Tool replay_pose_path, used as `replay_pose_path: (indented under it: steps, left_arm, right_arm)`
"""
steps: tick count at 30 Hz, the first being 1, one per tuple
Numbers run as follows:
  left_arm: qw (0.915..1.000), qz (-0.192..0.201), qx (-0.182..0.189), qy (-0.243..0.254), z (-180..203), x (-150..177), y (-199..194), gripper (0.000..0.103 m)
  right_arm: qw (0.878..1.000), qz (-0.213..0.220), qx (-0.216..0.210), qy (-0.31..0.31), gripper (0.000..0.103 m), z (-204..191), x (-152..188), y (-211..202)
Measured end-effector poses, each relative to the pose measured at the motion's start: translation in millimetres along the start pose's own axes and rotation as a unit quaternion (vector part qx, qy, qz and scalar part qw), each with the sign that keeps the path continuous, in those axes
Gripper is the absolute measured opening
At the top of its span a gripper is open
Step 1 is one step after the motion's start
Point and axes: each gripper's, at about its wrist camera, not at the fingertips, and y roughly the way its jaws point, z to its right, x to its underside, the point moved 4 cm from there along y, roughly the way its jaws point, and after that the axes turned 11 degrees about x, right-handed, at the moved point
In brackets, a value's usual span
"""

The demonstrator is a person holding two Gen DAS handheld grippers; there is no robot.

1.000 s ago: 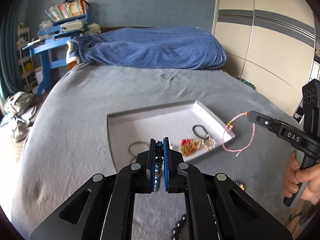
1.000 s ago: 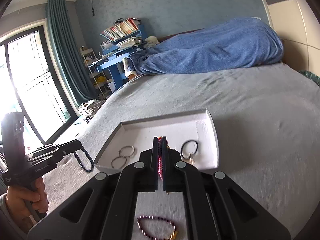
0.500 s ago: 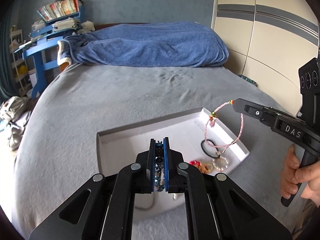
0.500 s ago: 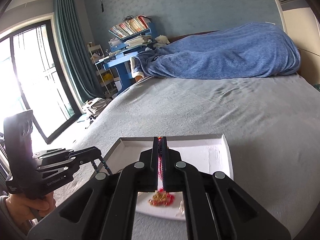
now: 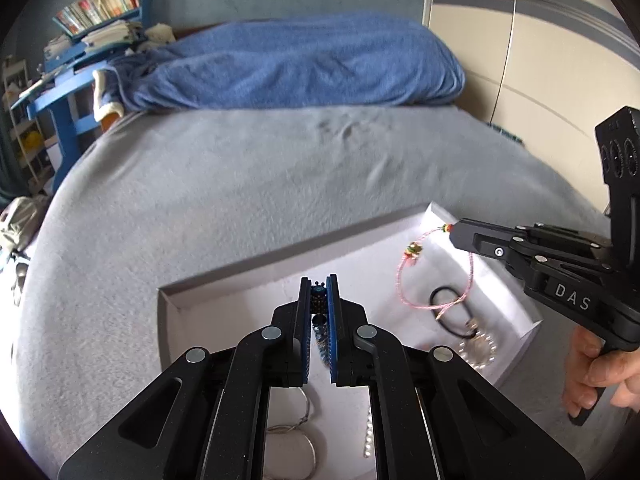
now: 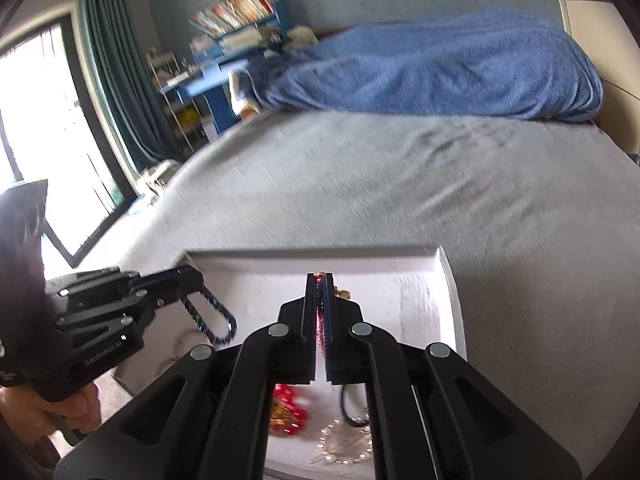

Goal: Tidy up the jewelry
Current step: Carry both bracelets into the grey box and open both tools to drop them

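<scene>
A shallow white tray (image 5: 224, 288) (image 6: 448, 280) lies on the grey bed. My left gripper (image 5: 319, 300) is shut on a dark blue beaded bracelet (image 6: 210, 316) and holds it above the tray's left part. My right gripper (image 6: 320, 300) is shut on a pink string bracelet (image 5: 400, 276) that hangs over the tray's right part; this gripper also shows in the left wrist view (image 5: 454, 232). In the tray lie silver rings (image 5: 296, 432), a black cord piece (image 5: 452, 308), a pearl piece (image 5: 480, 350) and a red and gold piece (image 6: 288, 408).
The grey bed cover (image 5: 240, 184) spreads around the tray. A blue blanket (image 5: 288, 68) lies at the bed's head. A blue desk with books (image 5: 80, 52) stands at the left. Wardrobe doors (image 5: 520, 40) are at the right. A window with curtains (image 6: 60, 120) is at the left.
Both grippers have moved forward over the tray with their bracelets. The pink bracelet now hangs above the black cord piece; the tray fills more of both views.
</scene>
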Motion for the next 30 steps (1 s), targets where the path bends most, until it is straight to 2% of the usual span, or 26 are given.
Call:
replay_pose_path:
  steps: [5, 10, 11, 12, 13, 14, 16, 18, 20, 21, 24, 26, 30]
  left_arm:
    - [0.9993, -0.034, -0.007, -0.016, -12, 13, 18, 0.008]
    - [0.9981, -0.055, -0.012, -0.024, -19, 19, 24, 0.008]
    - [0.9979, -0.058, -0.015, -0.025, -20, 20, 25, 0.009]
    - [0.9976, -0.061, -0.021, -0.024, -21, 22, 27, 0.015]
    - [0.9974, -0.062, -0.027, -0.023, -22, 23, 27, 0.02]
    - [0.9973, -0.061, -0.034, -0.022, -23, 24, 27, 0.027]
    - [0.9972, -0.057, -0.044, -0.023, -24, 26, 26, 0.038]
    - [0.9976, -0.047, -0.045, -0.025, -24, 25, 22, 0.061]
    - [0.9981, -0.033, -0.047, -0.023, -22, 24, 15, 0.072]
    - [0.9982, -0.029, -0.048, -0.021, -20, 23, 13, 0.078]
    - [0.9981, -0.009, -0.059, -0.017, -15, 21, -1, 0.09]
    - [0.9981, 0.008, -0.058, -0.022, -14, 22, -13, 0.092]
    - [0.9973, 0.034, -0.056, -0.033, -13, 24, -36, 0.094]
  right_arm:
    - [1.0, -0.025, 0.018, -0.004, 0.003, 6, 10, 16]
    - [0.999, -0.026, 0.024, -0.007, 0.003, 8, 15, 18]
    - [0.999, -0.026, 0.027, -0.01, 0.005, 8, 15, 17]
    - [0.999, -0.026, 0.029, -0.013, 0.007, 9, 16, 18]
    - [0.999, -0.026, 0.03, -0.013, 0.015, 9, 16, 17]
    - [0.999, -0.026, 0.03, -0.012, 0.028, 10, 16, 17]
    - [0.999, -0.023, 0.029, -0.01, 0.043, 11, 15, 16]
    - [0.999, -0.015, 0.028, -0.007, 0.049, 12, 12, 12]
    - [1.0, -0.005, 0.027, -0.007, 0.063, 13, 9, 6]
    - [1.0, 0.0, 0.027, -0.007, 0.066, 13, 8, 3]
    - [0.999, 0.019, 0.027, -0.002, 0.078, 16, 4, -12]
    - [0.999, 0.026, 0.025, 0.005, 0.085, 19, 4, -20]
    - [0.999, 0.037, 0.03, 0.016, 0.093, 28, 6, -41]
